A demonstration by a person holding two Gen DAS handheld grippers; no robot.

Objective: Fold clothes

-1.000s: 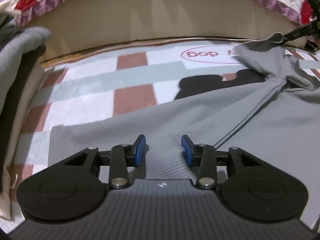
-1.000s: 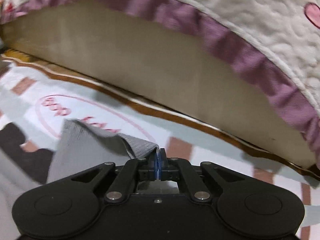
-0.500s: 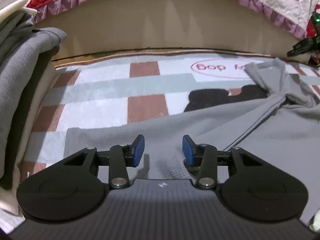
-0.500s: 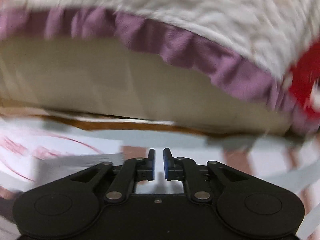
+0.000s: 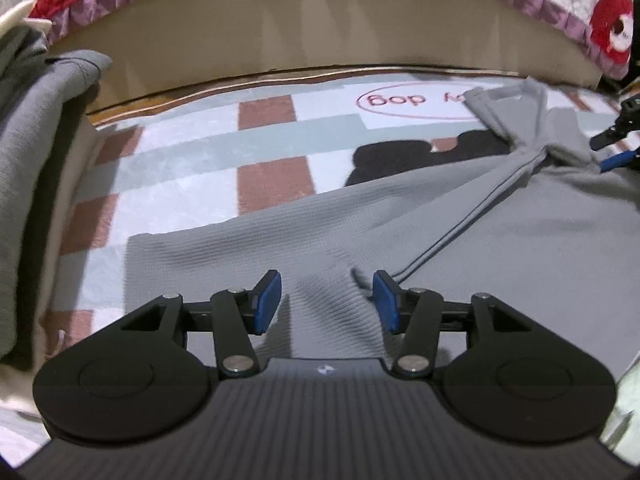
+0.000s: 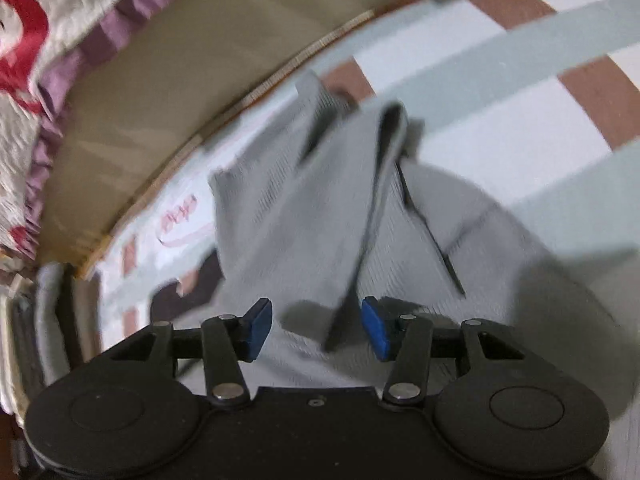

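Since a second ago, our right tongs (image 6: 316, 328) have let go of the grey garment's (image 5: 520, 248) corner and swung over its body; their jaws are opening, a raised fold between the pads, untouched. On the left, a stack of folded clothes (image 5: 36, 168) sits by the checked rug (image 5: 192, 184). Our left tongs (image 5: 326, 304) hover over the garment's near edge, jaws opening around a fabric ridge without pressing it. The garment lies spread on the rug beside the bed (image 5: 280, 32).

Left hand-held gripper (image 5: 326, 306), jaws opening, over grey garment (image 5: 460, 216).
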